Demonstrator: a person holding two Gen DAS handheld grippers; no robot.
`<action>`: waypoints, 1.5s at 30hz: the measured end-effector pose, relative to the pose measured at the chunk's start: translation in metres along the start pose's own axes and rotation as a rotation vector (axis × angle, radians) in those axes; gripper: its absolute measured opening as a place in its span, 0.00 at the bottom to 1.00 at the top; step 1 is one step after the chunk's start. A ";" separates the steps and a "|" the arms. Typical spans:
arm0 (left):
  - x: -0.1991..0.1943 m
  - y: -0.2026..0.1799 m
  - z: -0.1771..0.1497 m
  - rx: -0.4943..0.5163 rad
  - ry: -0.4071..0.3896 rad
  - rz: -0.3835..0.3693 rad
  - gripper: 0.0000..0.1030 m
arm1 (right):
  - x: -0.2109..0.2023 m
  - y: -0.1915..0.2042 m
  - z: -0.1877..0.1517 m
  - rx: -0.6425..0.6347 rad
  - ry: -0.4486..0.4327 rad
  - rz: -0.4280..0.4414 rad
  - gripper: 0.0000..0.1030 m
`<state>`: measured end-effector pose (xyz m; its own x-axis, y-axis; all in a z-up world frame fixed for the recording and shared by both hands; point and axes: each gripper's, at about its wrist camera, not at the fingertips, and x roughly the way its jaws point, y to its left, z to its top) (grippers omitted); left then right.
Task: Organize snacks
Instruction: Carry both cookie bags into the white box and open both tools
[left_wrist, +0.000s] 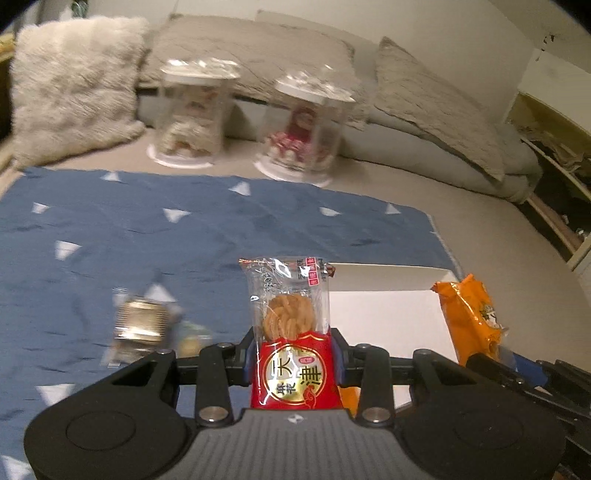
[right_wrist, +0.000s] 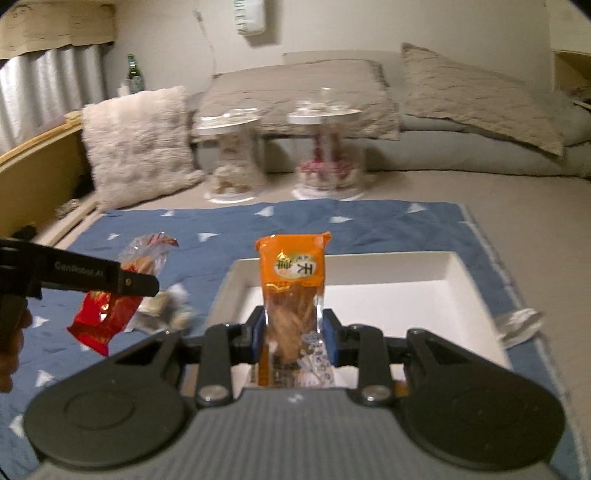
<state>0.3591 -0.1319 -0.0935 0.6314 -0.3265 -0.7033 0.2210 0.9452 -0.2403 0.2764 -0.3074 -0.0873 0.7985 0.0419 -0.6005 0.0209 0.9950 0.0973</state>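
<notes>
My left gripper (left_wrist: 295, 363) is shut on a red and clear snack packet (left_wrist: 288, 295) that stands upright between its blue pads above the blue cloth (left_wrist: 110, 229). My right gripper (right_wrist: 294, 334) is shut on an orange snack packet (right_wrist: 293, 266), held upright over the white tray (right_wrist: 472, 291). In the right wrist view the left gripper's finger and the red packet (right_wrist: 107, 314) show at the left. The orange packet (left_wrist: 471, 314) appears at the right of the left wrist view. Two clear jars with white lids, one (left_wrist: 195, 114) with pale snacks and one (left_wrist: 306, 129) with red snacks, stand beyond the cloth.
A few loose wrapped snacks (left_wrist: 142, 325) lie on the blue cloth left of the tray. A crumpled silver wrapper (right_wrist: 521, 325) lies right of the tray. A fluffy white pillow (left_wrist: 74, 85) and grey cushions (right_wrist: 472, 92) line the back. A wooden edge runs at the far left.
</notes>
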 end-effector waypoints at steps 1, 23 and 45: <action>0.008 -0.006 0.001 -0.007 0.011 -0.014 0.39 | 0.002 -0.009 0.002 -0.001 0.002 -0.012 0.36; 0.156 -0.070 -0.007 -0.305 0.134 -0.336 0.39 | 0.125 -0.126 0.007 0.027 0.163 -0.170 0.37; 0.144 -0.074 -0.008 -0.149 0.194 -0.243 0.75 | 0.110 -0.139 0.006 0.092 0.183 -0.164 0.52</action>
<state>0.4279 -0.2486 -0.1827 0.4174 -0.5493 -0.7239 0.2278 0.8345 -0.5018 0.3652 -0.4420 -0.1620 0.6585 -0.0949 -0.7466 0.2020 0.9779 0.0538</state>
